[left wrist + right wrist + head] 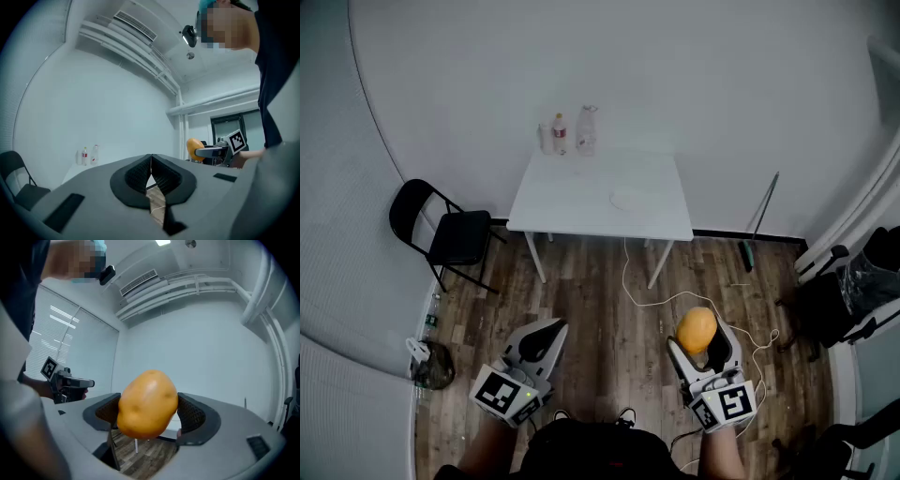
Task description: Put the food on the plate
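In the head view, the right gripper (699, 343) is clasping a yellow-orange potato (697, 328) over the wooden floor (609, 328), well short of the white table's (581, 202) front edge. The left gripper (546, 330) is hanging beside it.

In the left gripper view, its jaws are pressing together, empty.

In the right gripper view, widely spread jaws are squeezing the potato's sides.

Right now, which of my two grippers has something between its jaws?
The right gripper: its jaws clamp an orange-yellow piece of food, while the left gripper has its jaws shut together with nothing between them.
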A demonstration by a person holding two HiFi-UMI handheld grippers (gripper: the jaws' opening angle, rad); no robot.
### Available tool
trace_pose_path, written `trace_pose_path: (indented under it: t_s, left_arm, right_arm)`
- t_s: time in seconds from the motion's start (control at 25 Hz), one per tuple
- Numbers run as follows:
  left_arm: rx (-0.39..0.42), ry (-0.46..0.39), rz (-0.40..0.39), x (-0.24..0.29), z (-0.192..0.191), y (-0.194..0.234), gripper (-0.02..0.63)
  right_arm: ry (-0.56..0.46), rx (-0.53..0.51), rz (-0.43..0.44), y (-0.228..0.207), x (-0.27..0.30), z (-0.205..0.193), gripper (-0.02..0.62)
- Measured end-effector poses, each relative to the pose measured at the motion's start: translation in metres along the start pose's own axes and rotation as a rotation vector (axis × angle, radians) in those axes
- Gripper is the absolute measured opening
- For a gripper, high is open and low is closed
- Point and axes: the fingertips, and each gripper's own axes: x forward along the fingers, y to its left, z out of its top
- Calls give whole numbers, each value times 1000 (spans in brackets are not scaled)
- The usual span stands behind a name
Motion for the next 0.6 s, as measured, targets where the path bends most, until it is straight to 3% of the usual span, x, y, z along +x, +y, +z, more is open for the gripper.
trace_pose_path:
  t_s: [0.6]
  left_arm:
    - [32, 36, 28, 6, -8, -1, 23]
  right_arm:
    - [-24, -10, 22, -10, 4, 6, 391]
